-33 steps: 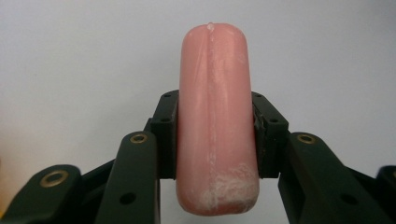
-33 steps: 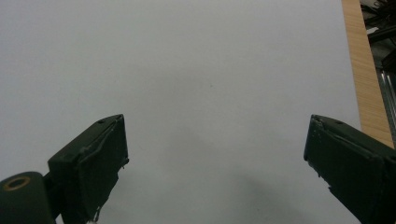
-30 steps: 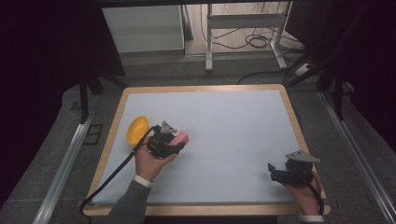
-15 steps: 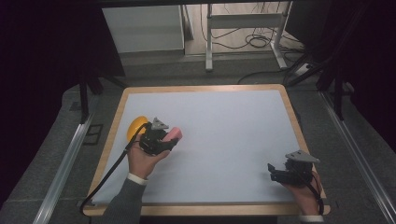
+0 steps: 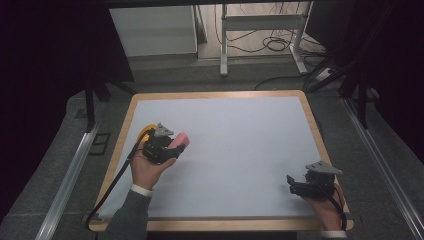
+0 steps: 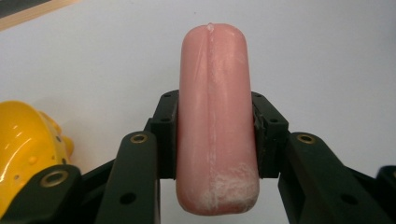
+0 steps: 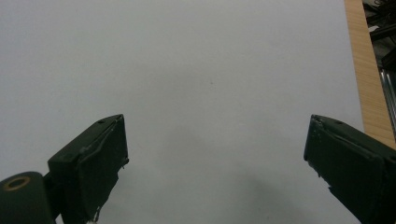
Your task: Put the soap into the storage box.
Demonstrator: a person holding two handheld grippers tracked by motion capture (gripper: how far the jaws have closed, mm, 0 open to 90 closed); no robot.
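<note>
One pink sausage (image 6: 215, 126), one yellow toy (image 6: 25, 149), two grippers.

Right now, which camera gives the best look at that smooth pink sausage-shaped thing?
The left gripper view: the smooth pink sausage-shaped thing is close up there, clamped between the left gripper pads, whitish scuffs near its lower end. In the high view it is a small pink tip beyond the hand. The right gripper view looks at bare table.

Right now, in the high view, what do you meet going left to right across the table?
Yellow toy → left gripper, shut on a pink sausage → bare white table → right gripper, jaws open.
</note>
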